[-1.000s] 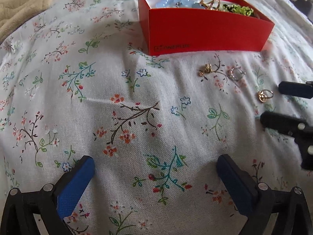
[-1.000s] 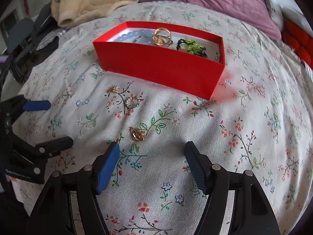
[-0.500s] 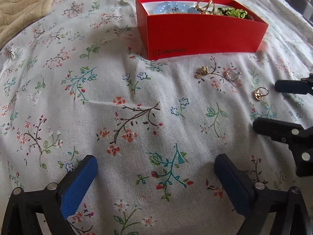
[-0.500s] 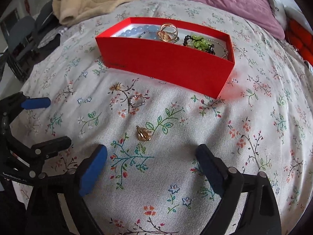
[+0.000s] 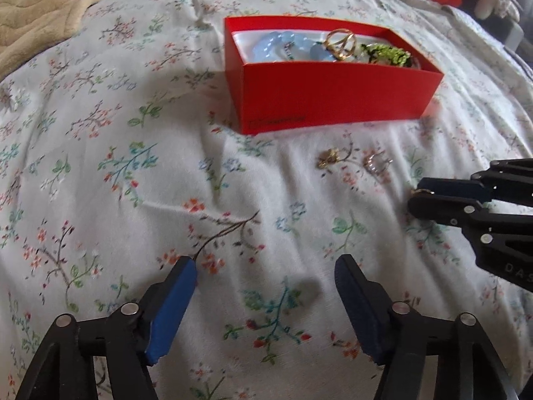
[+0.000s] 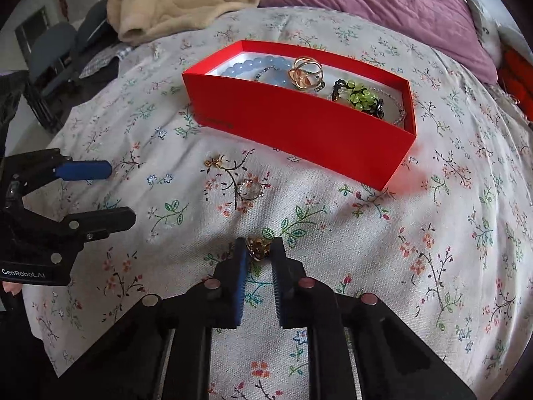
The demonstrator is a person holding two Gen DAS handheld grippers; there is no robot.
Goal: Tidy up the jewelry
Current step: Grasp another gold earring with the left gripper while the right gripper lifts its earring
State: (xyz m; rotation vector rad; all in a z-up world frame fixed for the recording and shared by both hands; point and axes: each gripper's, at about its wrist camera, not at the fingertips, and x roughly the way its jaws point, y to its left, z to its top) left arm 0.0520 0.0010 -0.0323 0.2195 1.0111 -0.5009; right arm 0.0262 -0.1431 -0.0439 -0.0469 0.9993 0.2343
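**Right gripper closed on gold ring; box lies ahead**

Lower centre of the right wrist view: right gripper (image 6: 258,250), jaws pinched on the small gold ring (image 6: 257,247), at the floral bedsheet (image 6: 366,266). Left gripper (image 5: 263,283) spread wide, holding nothing. Mid-frame: silver stone-set ring (image 6: 250,189), then gold charm (image 6: 213,162). Beyond, upper centre: red cardboard box (image 6: 299,126), long axis running left-to-right, straight ahead of the right gripper, which is nearer.
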